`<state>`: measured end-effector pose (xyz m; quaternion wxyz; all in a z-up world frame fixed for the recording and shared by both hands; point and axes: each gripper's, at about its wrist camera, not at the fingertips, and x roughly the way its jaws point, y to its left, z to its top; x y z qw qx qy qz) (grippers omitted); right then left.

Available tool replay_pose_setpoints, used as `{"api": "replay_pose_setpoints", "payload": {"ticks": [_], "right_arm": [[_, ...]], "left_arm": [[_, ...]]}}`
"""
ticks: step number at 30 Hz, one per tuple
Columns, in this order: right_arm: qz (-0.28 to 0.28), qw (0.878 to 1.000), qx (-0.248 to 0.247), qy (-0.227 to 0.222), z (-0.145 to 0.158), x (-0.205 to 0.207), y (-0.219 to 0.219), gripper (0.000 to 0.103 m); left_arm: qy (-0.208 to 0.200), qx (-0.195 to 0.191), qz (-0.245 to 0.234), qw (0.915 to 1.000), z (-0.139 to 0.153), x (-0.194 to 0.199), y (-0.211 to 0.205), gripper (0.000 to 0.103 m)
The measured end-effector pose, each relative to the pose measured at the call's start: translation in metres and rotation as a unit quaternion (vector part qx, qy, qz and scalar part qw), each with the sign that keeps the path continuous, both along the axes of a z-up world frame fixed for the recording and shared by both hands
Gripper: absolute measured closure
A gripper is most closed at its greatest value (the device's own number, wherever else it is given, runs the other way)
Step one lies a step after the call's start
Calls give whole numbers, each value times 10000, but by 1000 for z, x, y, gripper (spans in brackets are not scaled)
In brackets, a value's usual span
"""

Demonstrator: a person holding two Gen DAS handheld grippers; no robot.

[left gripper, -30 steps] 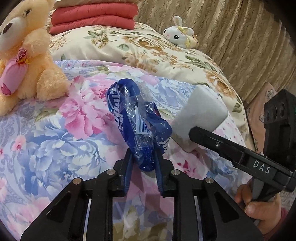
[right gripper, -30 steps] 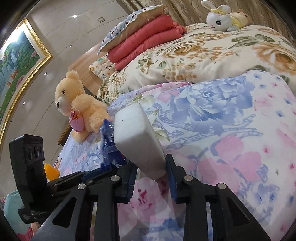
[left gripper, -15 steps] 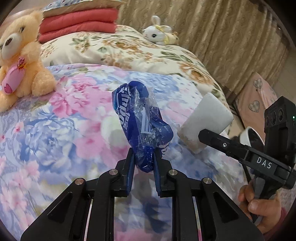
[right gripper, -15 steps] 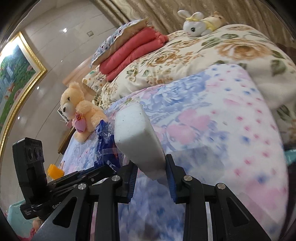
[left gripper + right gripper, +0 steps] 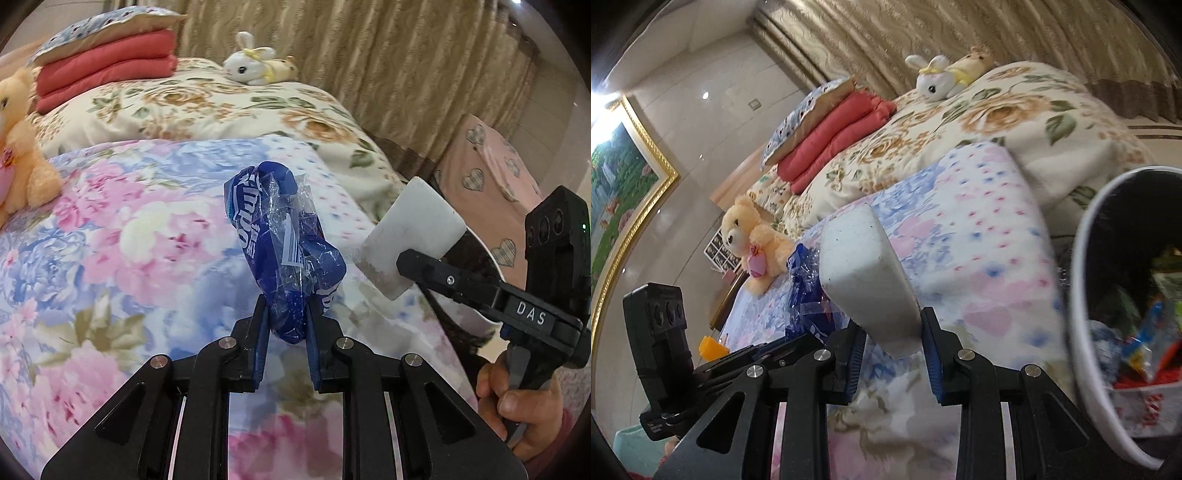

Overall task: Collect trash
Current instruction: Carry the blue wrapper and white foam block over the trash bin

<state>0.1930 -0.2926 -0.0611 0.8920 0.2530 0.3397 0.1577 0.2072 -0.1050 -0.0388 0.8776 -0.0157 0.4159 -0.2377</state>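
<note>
**Blue wrapper and white foam block held over the bed, bin at hand**

Blue crinkled plastic, one wrapper (image 5: 284,254) with white lettering and a clear patch, stands upright out of the left gripper (image 5: 284,332); its jaws are pinched tight on the wrapper's lower end, with almost no gap between them. The wrapper hangs clear above the bed (image 5: 110,236), over the pink-and-blue flowered quilt.

One white foam block (image 5: 864,284) sits in the right gripper (image 5: 894,350). Its jaws are partly apart and press on the block's two sides, holding it tilted, wide end away from the camera. In the left wrist view the same block (image 5: 413,236) shows just beyond the bed's near edge, with one hand (image 5: 517,398) wrapped around the right gripper's handle.

One white-rimmed bin (image 5: 1082,295) with a black liner stands just beside the bed's corner, close to the foam block. Coloured packaging lies inside it; the pieces are too blurred to count.

On the bed there are two soft toys: one peach teddy bear (image 5: 750,240) holding a pink heart, near the side away from the bin, and one white rabbit (image 5: 255,66) on the cream rose-patterned cover. One folded red blanket (image 5: 107,77) lies on that cover under one patterned pillow (image 5: 99,27). Beige curtains (image 5: 388,62) hang behind the bed.
</note>
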Motion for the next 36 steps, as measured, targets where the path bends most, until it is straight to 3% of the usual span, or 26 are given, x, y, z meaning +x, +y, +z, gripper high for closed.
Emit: {"api": "replay_pose_setpoints", "payload": {"ticks": [13,36], "right_arm": [[-559,9983,-21,-138,13,-47,-53,73],[-1476,9889,-152,44,8,-80,-135,73]], "left_arm": [[-128,28,-702,9974,14,-29,-60,87],[-196,208,-1632,9862,23,-44,-154,87]]}}
